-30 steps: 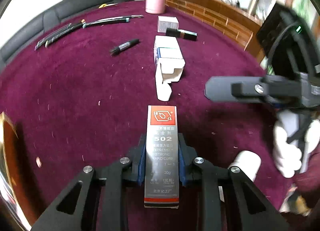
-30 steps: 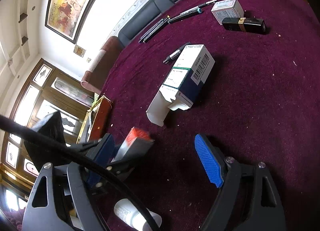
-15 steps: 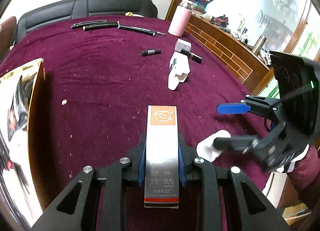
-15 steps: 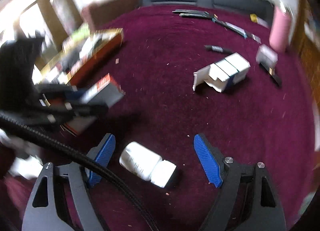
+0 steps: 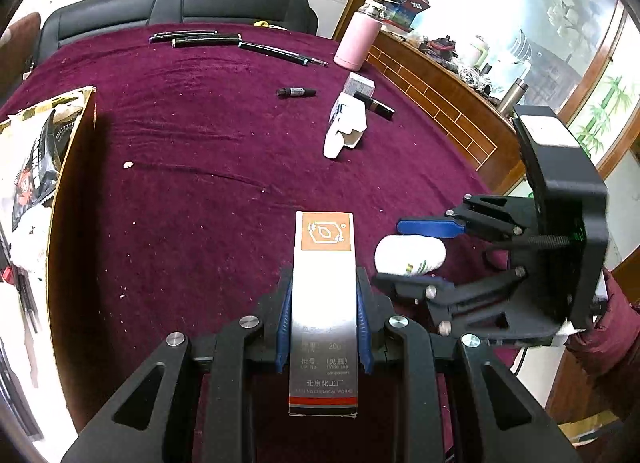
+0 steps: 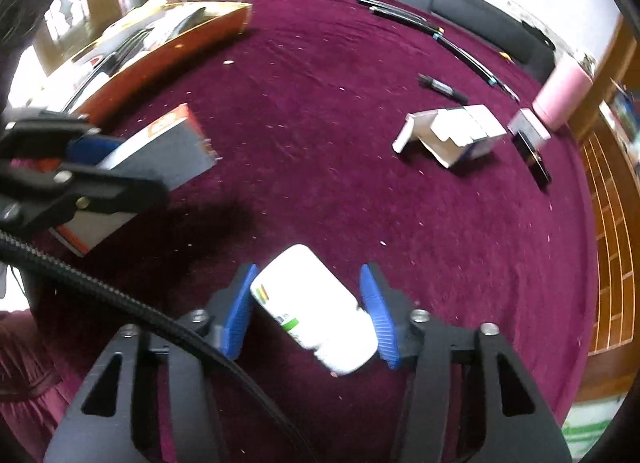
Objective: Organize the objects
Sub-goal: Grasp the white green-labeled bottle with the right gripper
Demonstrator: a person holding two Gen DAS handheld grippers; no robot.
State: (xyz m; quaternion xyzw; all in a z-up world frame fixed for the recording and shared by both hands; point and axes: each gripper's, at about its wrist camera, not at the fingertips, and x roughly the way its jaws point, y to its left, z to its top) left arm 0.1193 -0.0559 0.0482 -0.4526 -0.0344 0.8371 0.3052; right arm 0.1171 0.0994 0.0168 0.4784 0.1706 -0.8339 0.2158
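Note:
My left gripper (image 5: pixel 323 303) is shut on a tall silver glue box (image 5: pixel 323 303) with an orange top, held above the maroon table; the box also shows in the right wrist view (image 6: pixel 160 155). My right gripper (image 6: pixel 308 303) straddles a white bottle (image 6: pixel 316 307) lying tilted between its blue pads (image 6: pixel 240 311); both pads look in contact with it. In the left wrist view the bottle (image 5: pixel 410 255) sits between the right gripper's fingers (image 5: pixel 428 227), just right of the glue box.
An open white-and-blue carton (image 5: pixel 344 129), a small white box (image 5: pixel 360 83), a black tube (image 5: pixel 374 106), a marker (image 5: pixel 296 92), several pens (image 5: pixel 208 39) and a pink flask (image 5: pixel 356 41) lie farther off. A gold-edged box of items (image 5: pixel 60 151) is at the left. The wooden edge (image 5: pixel 440 103) is at the right.
The right gripper has swung down over the white bottle and narrowed around it. The left gripper has pulled back and risen with the glue box still in it.

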